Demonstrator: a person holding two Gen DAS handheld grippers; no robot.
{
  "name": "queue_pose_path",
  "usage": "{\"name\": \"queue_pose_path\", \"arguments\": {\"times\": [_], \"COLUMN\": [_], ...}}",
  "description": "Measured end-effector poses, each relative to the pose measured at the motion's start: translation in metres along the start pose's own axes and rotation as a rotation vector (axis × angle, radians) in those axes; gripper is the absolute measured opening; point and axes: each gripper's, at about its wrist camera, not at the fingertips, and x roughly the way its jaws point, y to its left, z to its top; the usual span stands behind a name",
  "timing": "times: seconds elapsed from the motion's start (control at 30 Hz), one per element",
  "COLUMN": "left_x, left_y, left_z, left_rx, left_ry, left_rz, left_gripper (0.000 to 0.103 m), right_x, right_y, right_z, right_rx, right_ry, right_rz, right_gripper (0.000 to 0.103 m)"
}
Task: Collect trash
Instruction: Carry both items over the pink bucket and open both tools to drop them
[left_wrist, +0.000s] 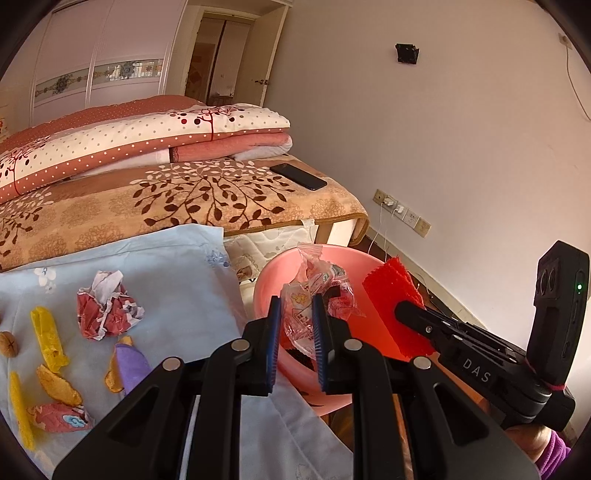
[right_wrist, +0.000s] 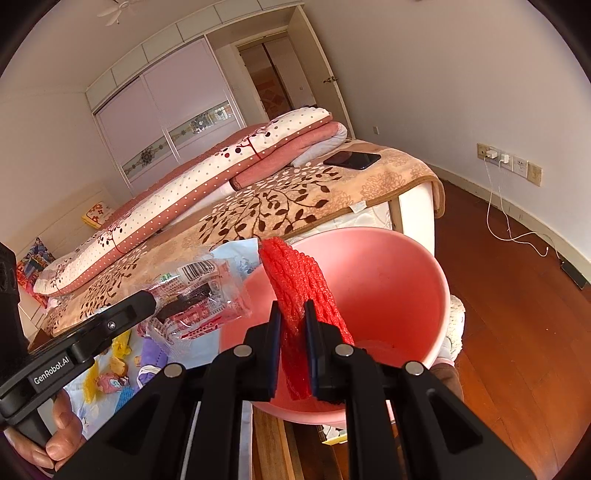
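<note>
Holding both over pink basin (right_wrist: 439, 280): left gripper (left_wrist: 295, 332) fingers pinch crinkly light wrapper (left_wrist: 314, 295); right gripper (right_wrist: 293, 332) fingers pinch soft red foam net (right_wrist: 295, 280) mid-strip.

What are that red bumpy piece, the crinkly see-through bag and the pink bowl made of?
Red piece: probably foam netting, matte, going by its soft woven ridges. See-through bag: thin glossy plastic film; it is transparent, creased and printed, with a barcode showing in the right wrist view. Pink bowl: likely moulded plastic, with a smooth, even, slightly satin wall.
</note>
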Motion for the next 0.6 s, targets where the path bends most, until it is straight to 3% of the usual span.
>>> {"name": "queue_pose_path", "arguments": {"times": [0.43, 0.6], "left_x": [0.021, 0.022], "left_y": [-0.015, -0.015], "left_z": [0.002, 0.004], "left_rx": [0.001, -0.018], "left_ry": [0.015, 0.02], "left_rz": [-0.024, -0.047], "left_gripper": [0.017, 0.033], "right_x": [0.002, 0.004], "right_y": [-0.013, -0.015], "right_z": [0.0, 0.0], "right_rx": [0.03, 0.036], "right_ry": [-0.005, -0.003], "right_rz": [-0.017, -0.017], "right_gripper": [0.011, 0.011]}}
